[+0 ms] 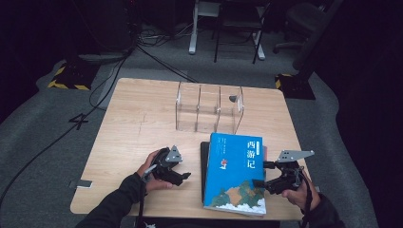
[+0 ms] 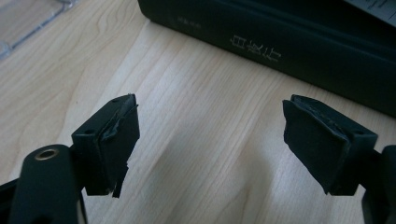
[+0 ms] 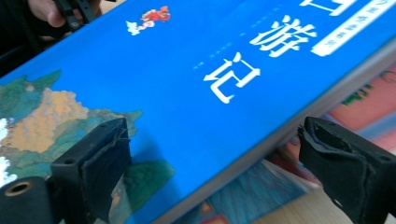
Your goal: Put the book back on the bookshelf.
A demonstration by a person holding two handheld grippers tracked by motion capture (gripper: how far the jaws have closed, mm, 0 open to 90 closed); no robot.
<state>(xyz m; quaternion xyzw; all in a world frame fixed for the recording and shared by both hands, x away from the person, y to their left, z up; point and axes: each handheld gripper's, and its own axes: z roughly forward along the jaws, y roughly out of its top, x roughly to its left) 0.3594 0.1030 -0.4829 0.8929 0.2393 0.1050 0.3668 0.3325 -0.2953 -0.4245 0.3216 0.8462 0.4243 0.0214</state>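
Status: blue book (image 1: 236,172) lies on the stack at lower centre of the bench (image 1: 138,128), not lifted. Right gripper (image 3: 212,154) jaws released, straddling its near edge. Left gripper (image 2: 210,144) jaws released, empty, beside the dark book (image 2: 289,42). Clear rack (image 1: 209,108) empty; grasp and move remain

Blue book (image 1: 236,172) on top of the stack carried big white Chinese title 西游记 on its cover, w/ a small white strip of tiny characters beside it, too small to read. Dark book (image 2: 289,44) below had pale characters on its spine, approx. 白夜行. Floor left of the table was marked w/ a black "4" (image 1: 79,120).
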